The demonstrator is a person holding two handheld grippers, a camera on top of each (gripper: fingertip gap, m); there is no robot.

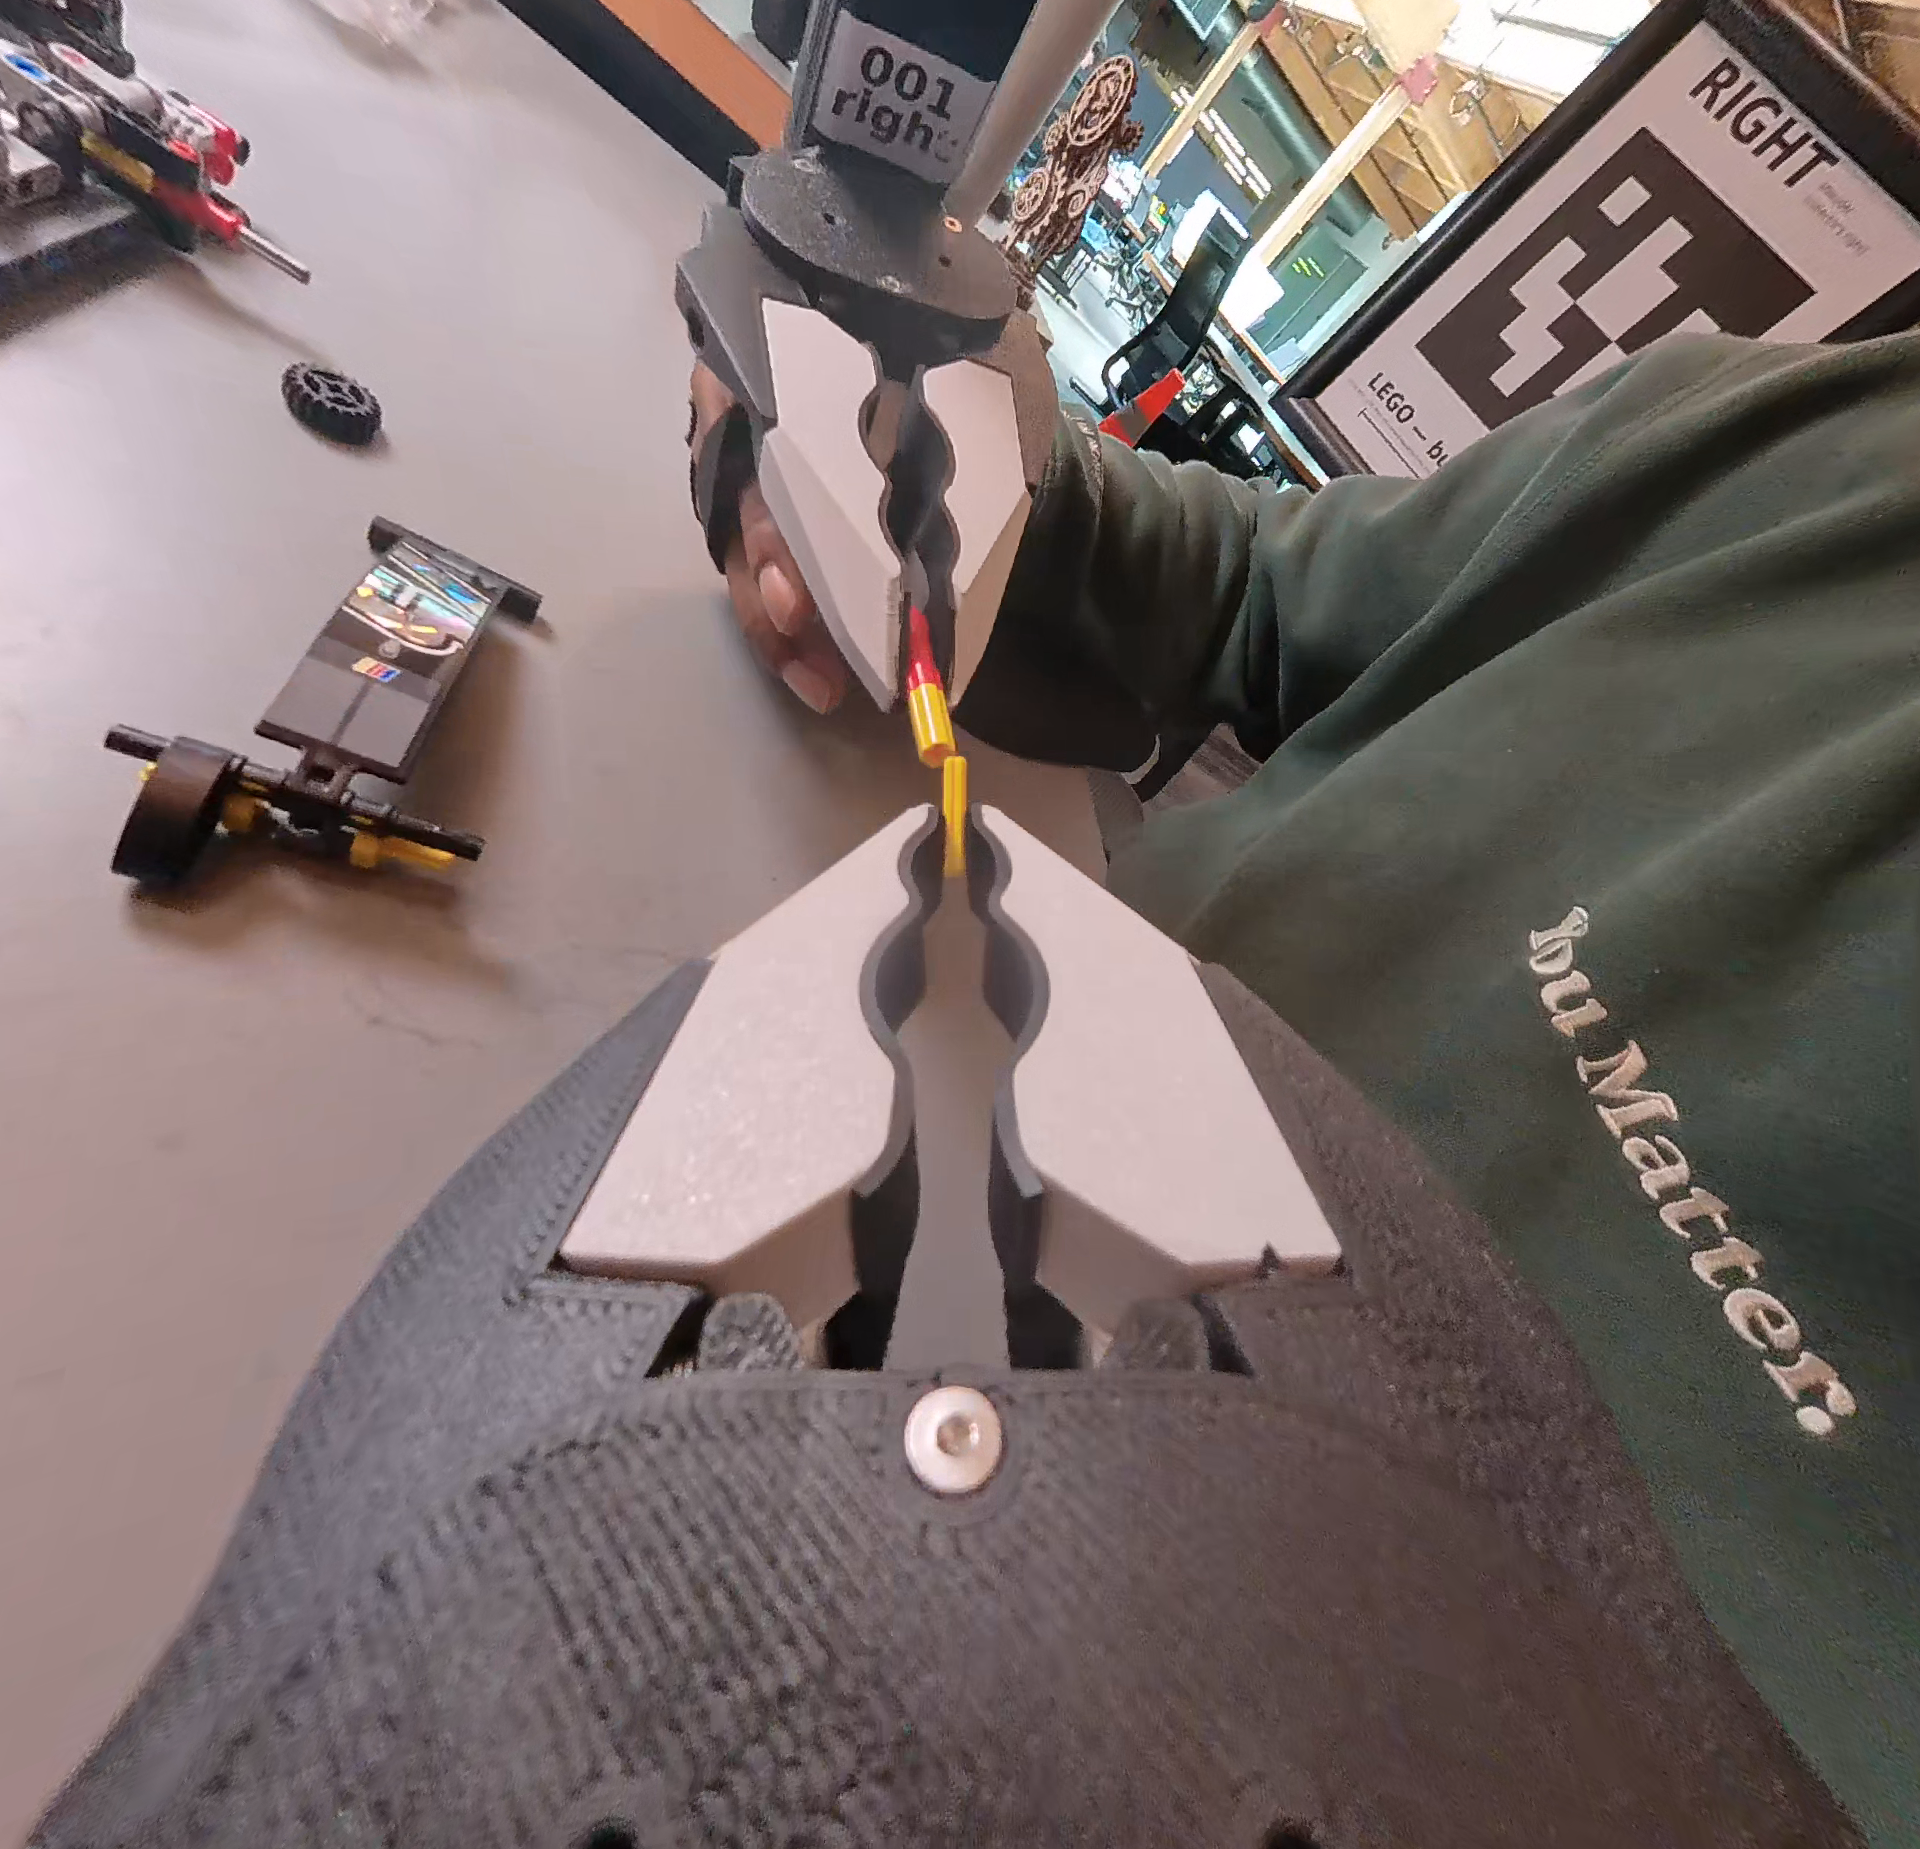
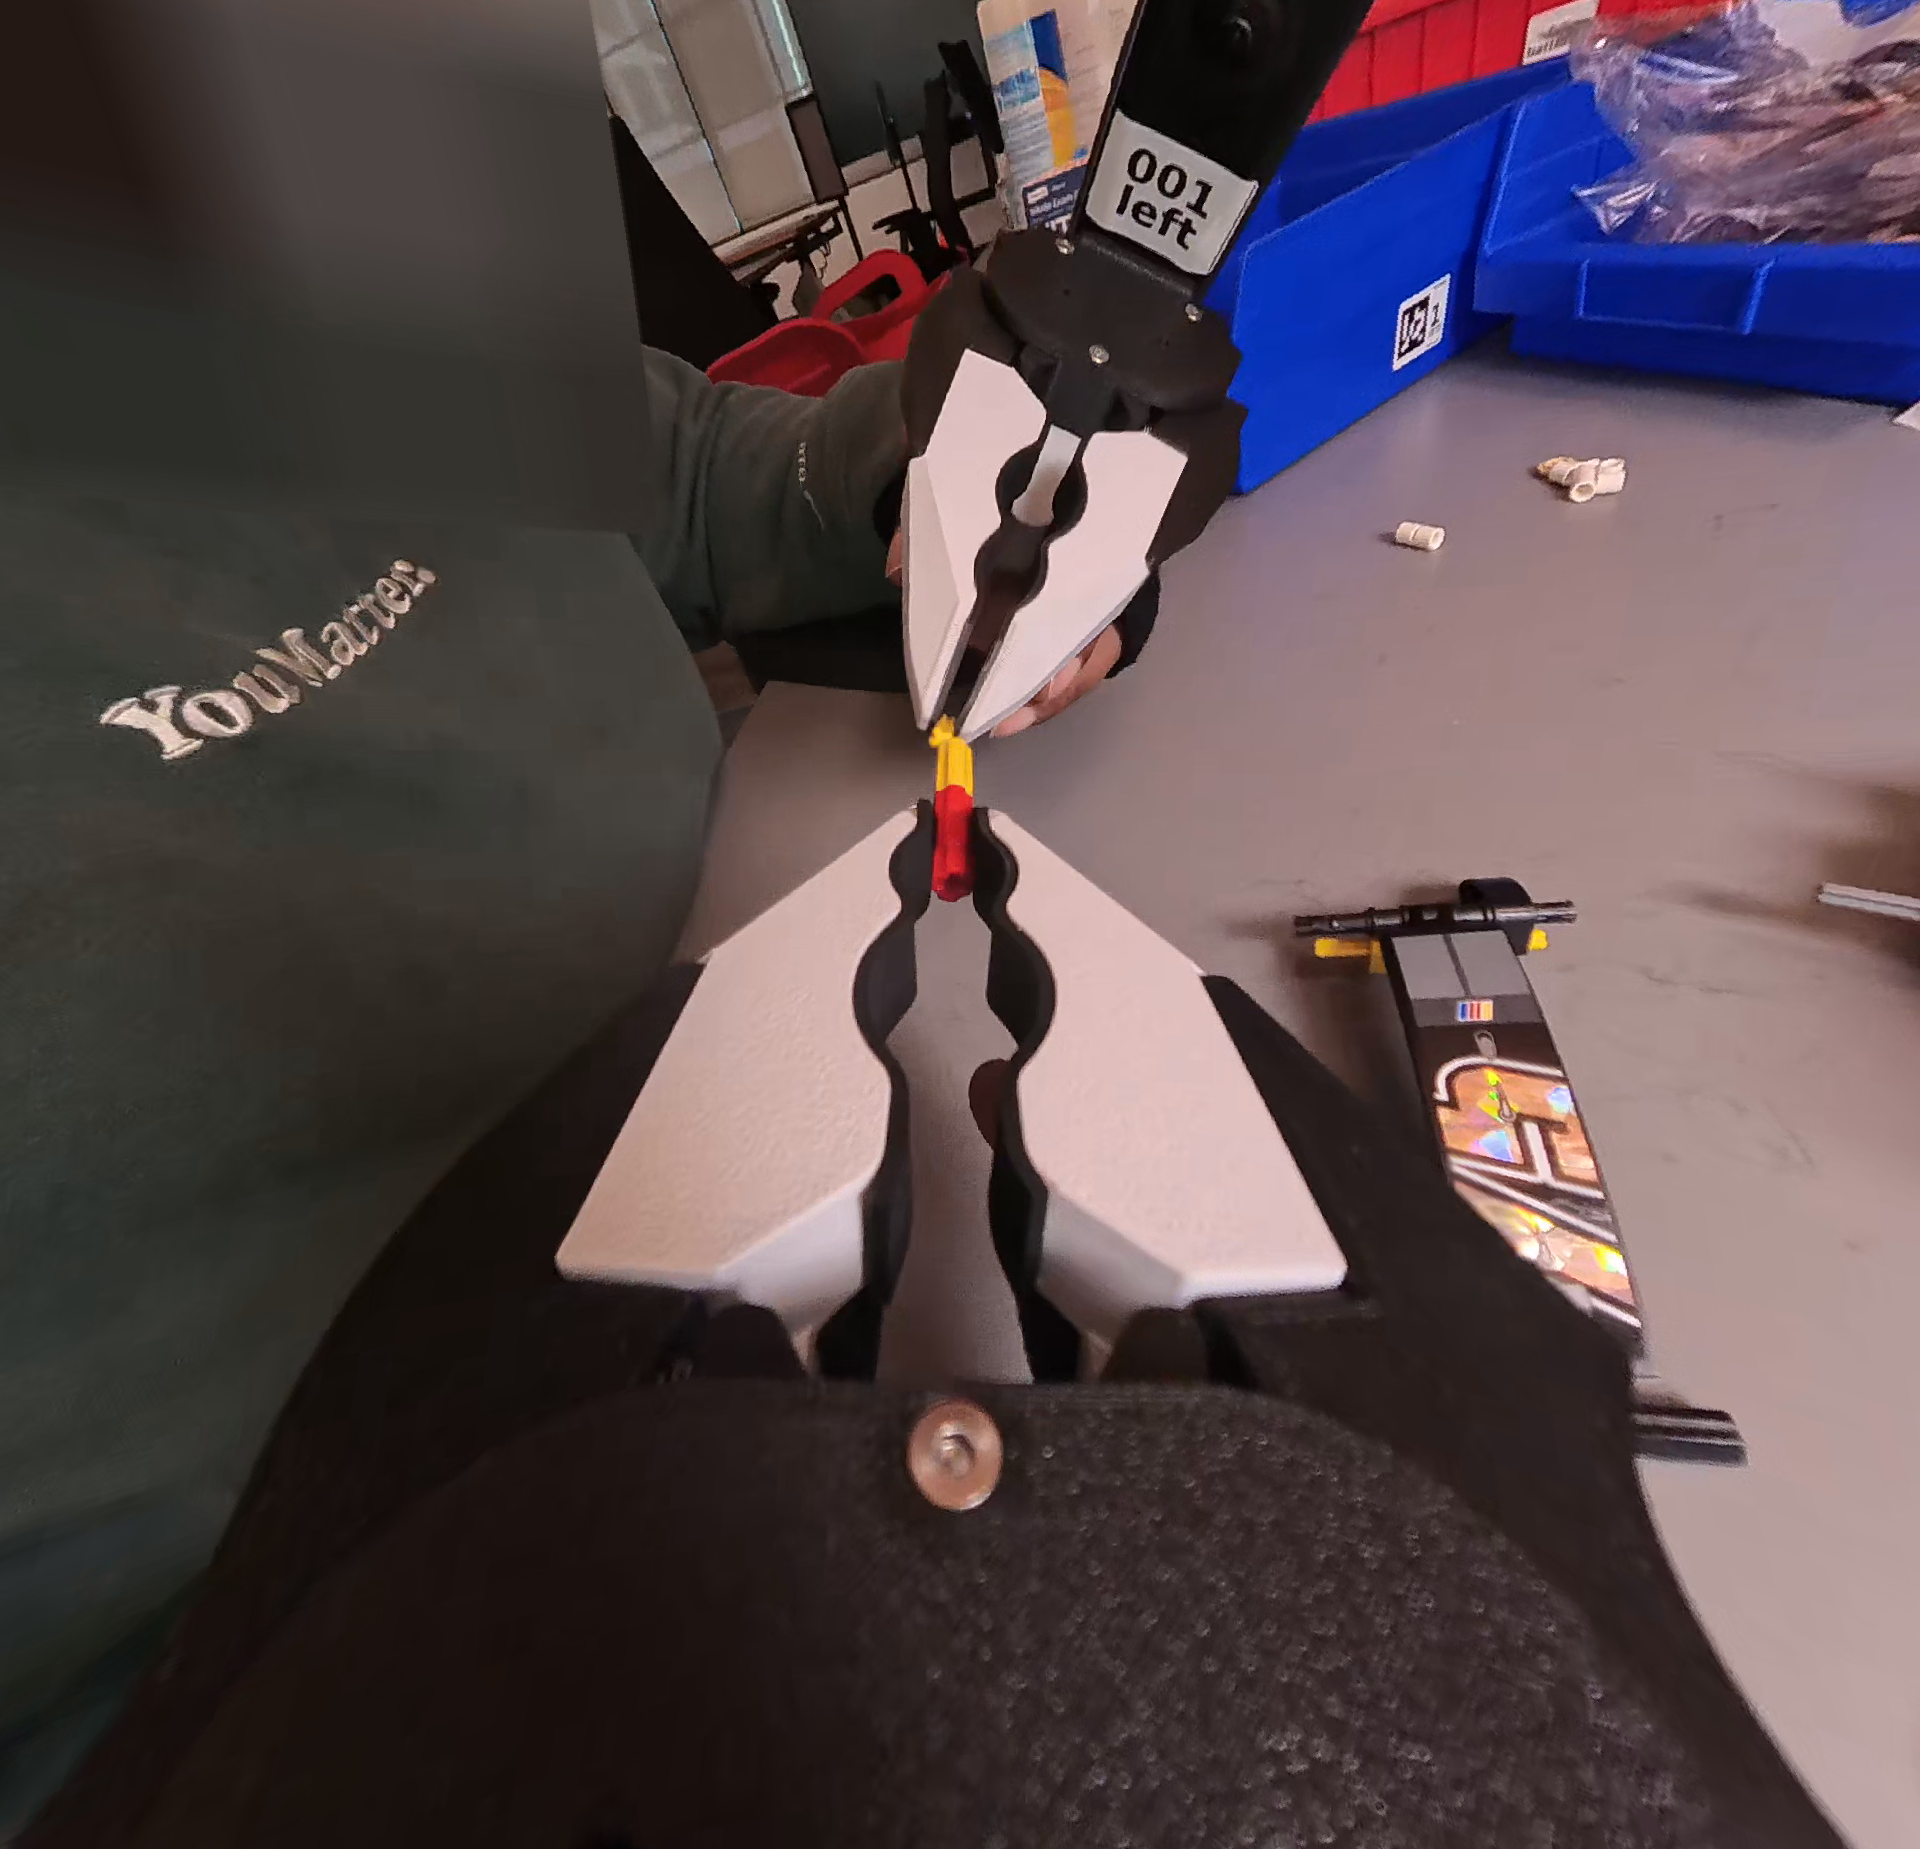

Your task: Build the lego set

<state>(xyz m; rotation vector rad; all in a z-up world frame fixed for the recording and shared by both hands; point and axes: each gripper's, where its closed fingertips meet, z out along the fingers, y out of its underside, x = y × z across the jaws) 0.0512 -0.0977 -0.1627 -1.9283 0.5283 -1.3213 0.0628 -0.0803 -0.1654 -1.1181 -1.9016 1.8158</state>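
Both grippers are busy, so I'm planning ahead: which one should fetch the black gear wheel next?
Probably the left gripper: the black gear wheel shows only in its view. But it is shut on the yellow pin, so finish that joint first.

Partly built lego car (image 1: 73,137), at ten o'clock in the left wrist view: cut off by the frame edge. Flat black panel assembly (image 2: 1507,1124), at three o'clock in the right wrist view: near end hidden behind the gripper body. Red axle (image 2: 949,854): rear portion concealed between the pads. Small white pieces (image 2: 1579,478) at two o'clock: too small to identify.
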